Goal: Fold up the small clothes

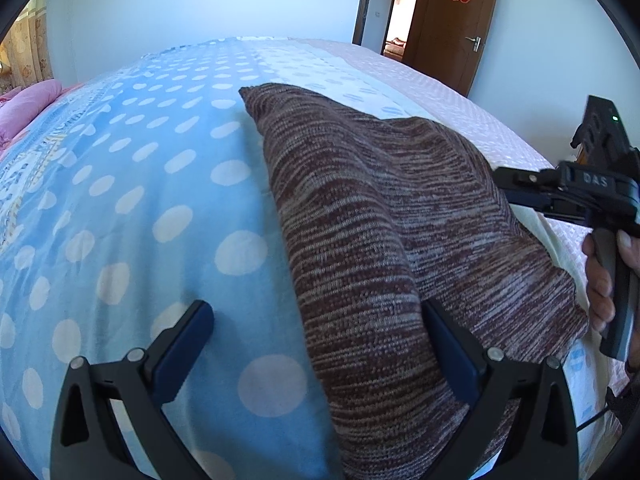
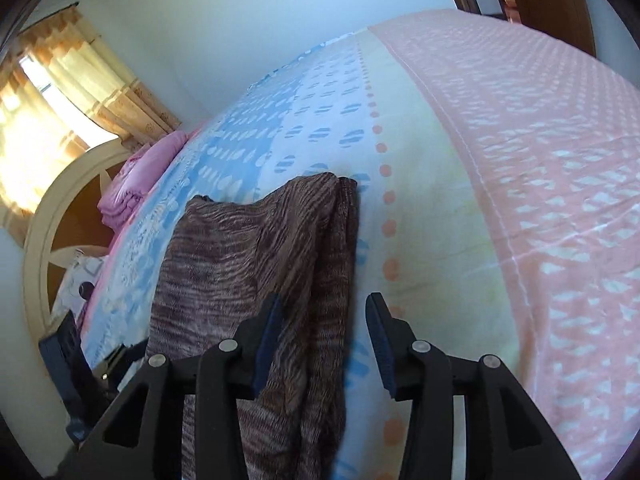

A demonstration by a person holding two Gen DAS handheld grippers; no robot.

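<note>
A brown striped knit garment (image 1: 384, 232) lies folded on the bed. It also shows in the right wrist view (image 2: 256, 248). My left gripper (image 1: 316, 344) is open wide, its jaws straddling the garment's near left edge, the right finger (image 1: 452, 356) resting over the cloth. My right gripper (image 2: 324, 340) is open, its jaws on either side of the garment's right folded edge. The right gripper also shows in the left wrist view (image 1: 532, 192), at the garment's right side, held by a hand.
The bed has a blue polka-dot sheet (image 1: 132, 216) and a pink patterned cover (image 2: 540, 184) on the right. A folded pink quilt (image 2: 136, 184) lies by the headboard (image 2: 52, 232). A wooden door (image 1: 452, 24) stands beyond the bed.
</note>
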